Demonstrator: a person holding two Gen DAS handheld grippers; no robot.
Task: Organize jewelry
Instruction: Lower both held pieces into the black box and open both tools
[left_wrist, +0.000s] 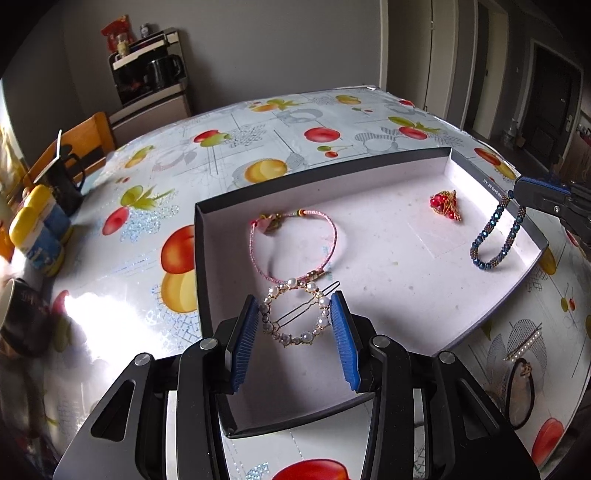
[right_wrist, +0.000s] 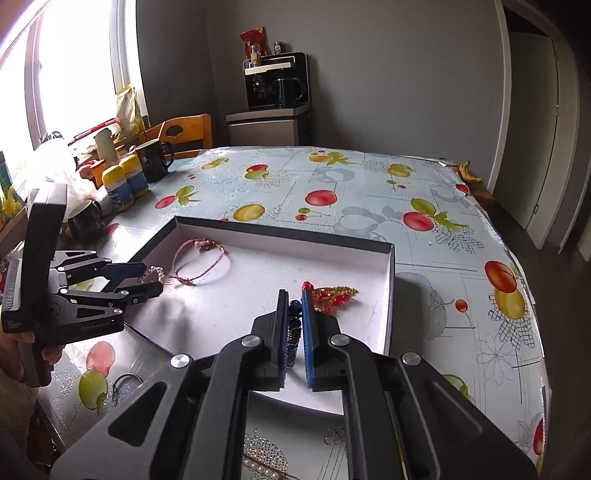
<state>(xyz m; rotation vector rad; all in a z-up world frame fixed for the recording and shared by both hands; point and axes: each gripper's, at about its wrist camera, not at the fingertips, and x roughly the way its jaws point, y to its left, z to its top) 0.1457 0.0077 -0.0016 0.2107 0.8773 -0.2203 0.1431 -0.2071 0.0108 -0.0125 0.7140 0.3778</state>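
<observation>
Left wrist view, pearl hairpin (left_wrist: 295, 314) between open left claw (left_wrist: 295, 341) pads

A fruit-patterned cloth covers the counter (right_wrist: 369, 206), with a wooden chair (right_wrist: 184, 133) drawn up at its far left edge. Near that edge stand a black mug (right_wrist: 153, 159) and, just beside it, two yellow-capped bottles (right_wrist: 123, 182); a banana (right_wrist: 470, 173) lies at the far right corner. Against the grey back wall, a black coffee maker (right_wrist: 275, 83) sits on a small silver cabinet (right_wrist: 267, 127).
</observation>
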